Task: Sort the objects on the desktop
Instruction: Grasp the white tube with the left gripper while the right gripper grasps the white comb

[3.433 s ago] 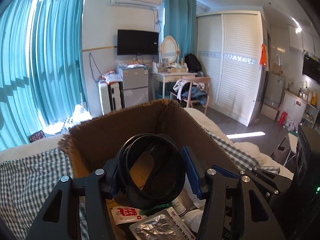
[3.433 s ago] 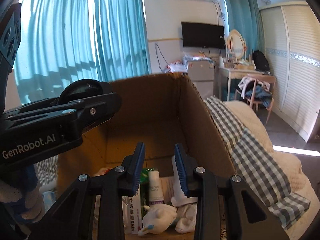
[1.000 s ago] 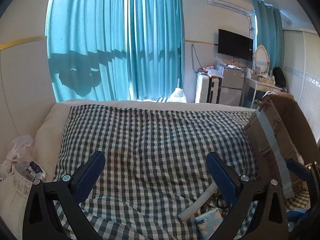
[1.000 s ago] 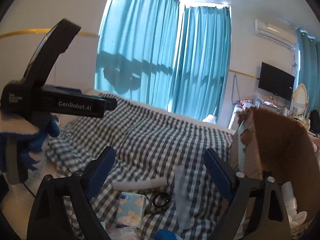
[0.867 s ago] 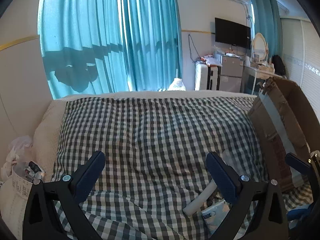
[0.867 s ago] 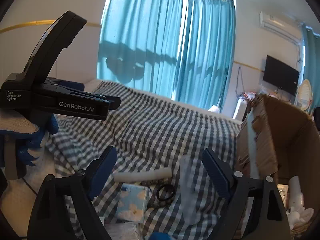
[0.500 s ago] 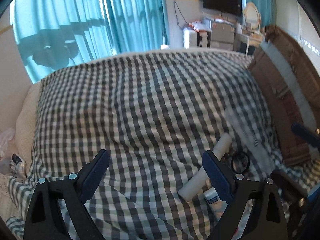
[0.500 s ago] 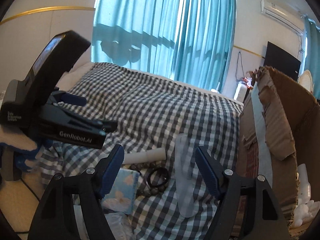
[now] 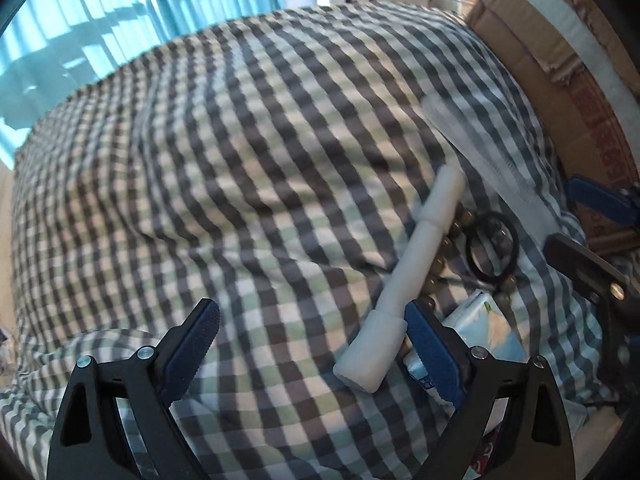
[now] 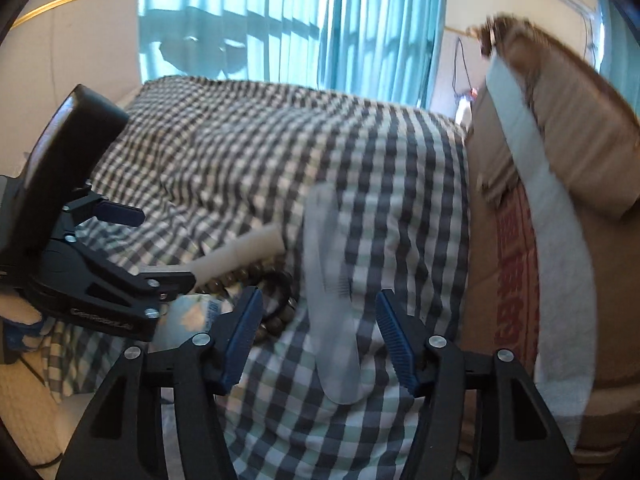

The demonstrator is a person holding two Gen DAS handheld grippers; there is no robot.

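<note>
Both grippers are empty: our left gripper (image 9: 312, 334) gapes wide beside the white tube (image 9: 404, 280), our right gripper (image 10: 318, 336) is closing around the clear comb (image 10: 332, 300) on the checked blanket (image 10: 240, 160). Flat, slippery plastic may skid free, we judge.

2 wrist views look steeply down, close over the checked bedspread (image 9: 248, 152); both share the white stick (image 9: 416, 256).

Comb (image 10: 332, 292) lies between tube (image 10: 240, 254) and, seemingly, box (image 10: 560, 208).
</note>
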